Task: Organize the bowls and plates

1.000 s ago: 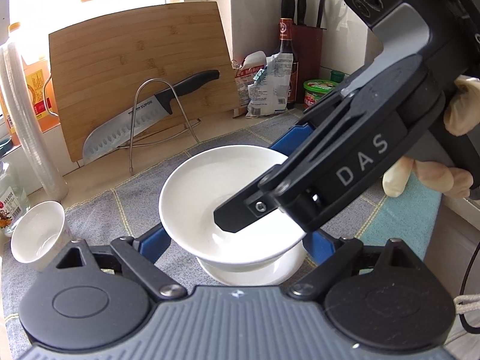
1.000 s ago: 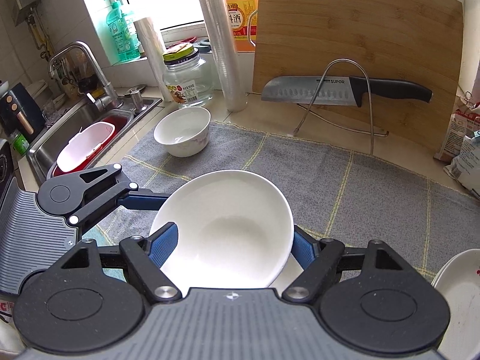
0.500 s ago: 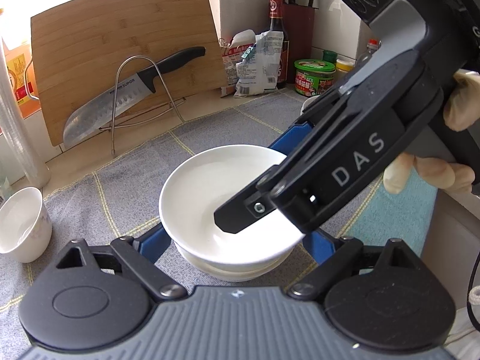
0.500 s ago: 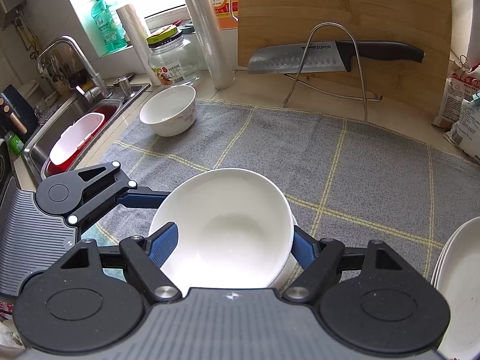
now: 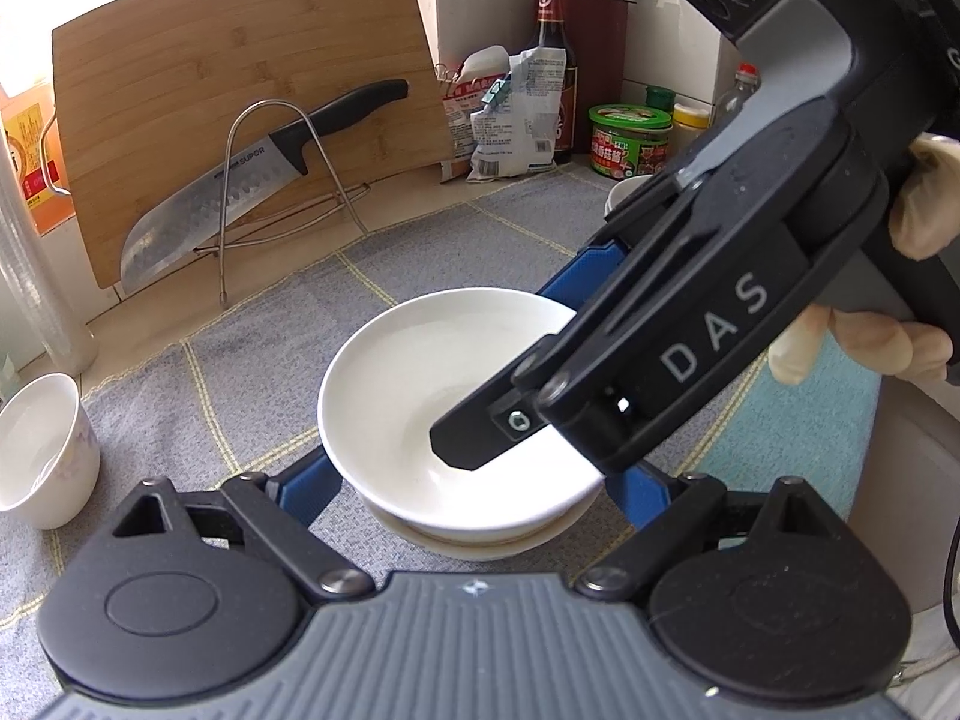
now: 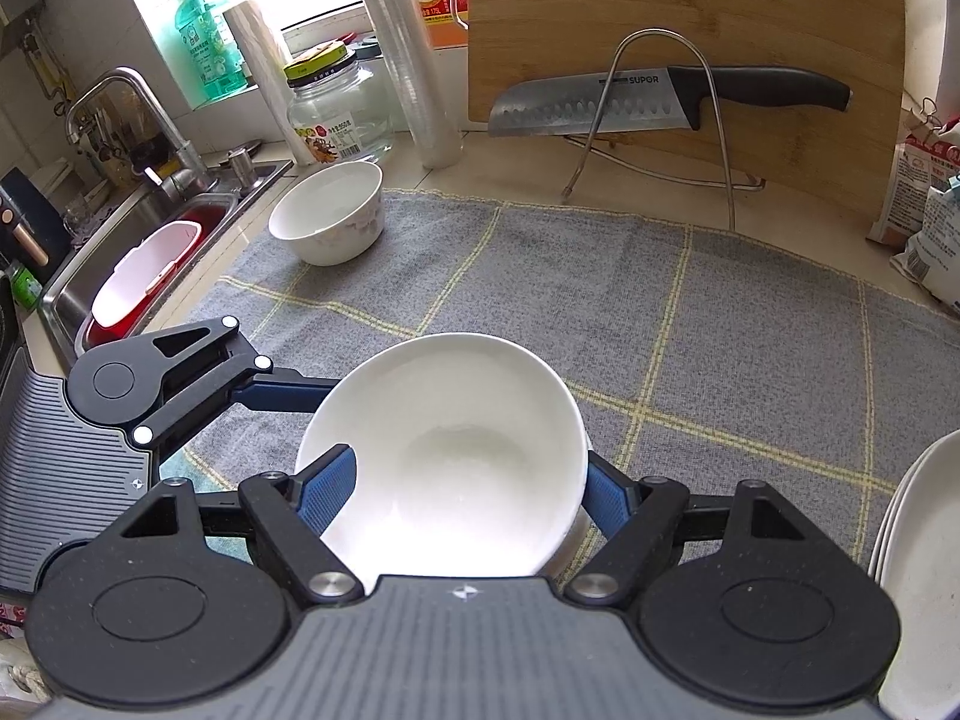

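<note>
A white shallow bowl (image 5: 420,396) rests nested on another white bowl (image 5: 474,543) on the grey checked cloth (image 5: 258,372). It also shows in the right wrist view (image 6: 456,444). My left gripper (image 5: 474,480) is open, its blue fingers either side of the stack. My right gripper (image 6: 468,492) is open too, its fingers beside the bowl's rim; its black body (image 5: 690,348) crosses over the bowl in the left wrist view. A deeper flowered bowl (image 6: 327,219) stands at the cloth's far left corner. White plates (image 6: 918,570) lie stacked at the right edge.
A bamboo cutting board (image 6: 684,48) leans on the wall with a knife (image 6: 660,99) on a wire stand. A sink (image 6: 138,252) with a red tub lies left. A glass jar (image 6: 339,105), film rolls, bottles and food packets (image 5: 510,114) line the back.
Both grippers have lowered with the top bowl onto the bowl below; the gap between the two bowls has closed. The view has shifted so the flowered bowl sits farther left.
</note>
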Demonstrator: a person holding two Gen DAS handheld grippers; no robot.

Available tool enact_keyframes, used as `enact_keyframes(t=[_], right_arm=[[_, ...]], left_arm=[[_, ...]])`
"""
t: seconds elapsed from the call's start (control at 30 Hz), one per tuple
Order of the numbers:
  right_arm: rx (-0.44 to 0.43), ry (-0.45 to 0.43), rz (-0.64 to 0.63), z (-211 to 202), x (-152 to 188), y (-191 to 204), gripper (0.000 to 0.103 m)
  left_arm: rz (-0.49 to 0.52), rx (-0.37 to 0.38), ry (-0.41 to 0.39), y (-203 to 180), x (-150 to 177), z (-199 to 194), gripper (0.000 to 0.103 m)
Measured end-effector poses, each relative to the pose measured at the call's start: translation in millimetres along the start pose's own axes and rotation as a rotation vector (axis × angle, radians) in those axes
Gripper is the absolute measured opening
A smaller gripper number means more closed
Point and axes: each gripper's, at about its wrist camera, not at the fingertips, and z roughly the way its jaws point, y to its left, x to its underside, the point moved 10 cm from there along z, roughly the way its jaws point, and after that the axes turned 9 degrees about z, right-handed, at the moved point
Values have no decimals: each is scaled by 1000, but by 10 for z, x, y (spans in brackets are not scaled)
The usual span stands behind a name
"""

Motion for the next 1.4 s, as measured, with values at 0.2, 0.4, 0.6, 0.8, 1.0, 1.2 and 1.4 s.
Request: enact_keyframes(t=[0.2,0.4,0.6,0.8,1.0,1.2,1.4], right_arm=[[3,8,-2,19,0,-11,84],[2,8,8,22,3,-20,84],[7,8,7,28,4,-26,84],[-15,4,31,32,8,-25,90],[-24,-24,28,7,3,12,103],[4,-58,0,-50,18,43,103],[61,-102,-32,-147,60,136,103]], left_arm=[[-2,4,4,-5,9,22,94],[-1,8,5,-12,12,40,94],[-8,11,3,-10,20,44,94],[-19,19,-2,10,26,55,95],[-35,14,-7,27,69,31,96],[-37,25,-13,25,111,-52,96],[-58,41,-24,44,201,-150,96]])
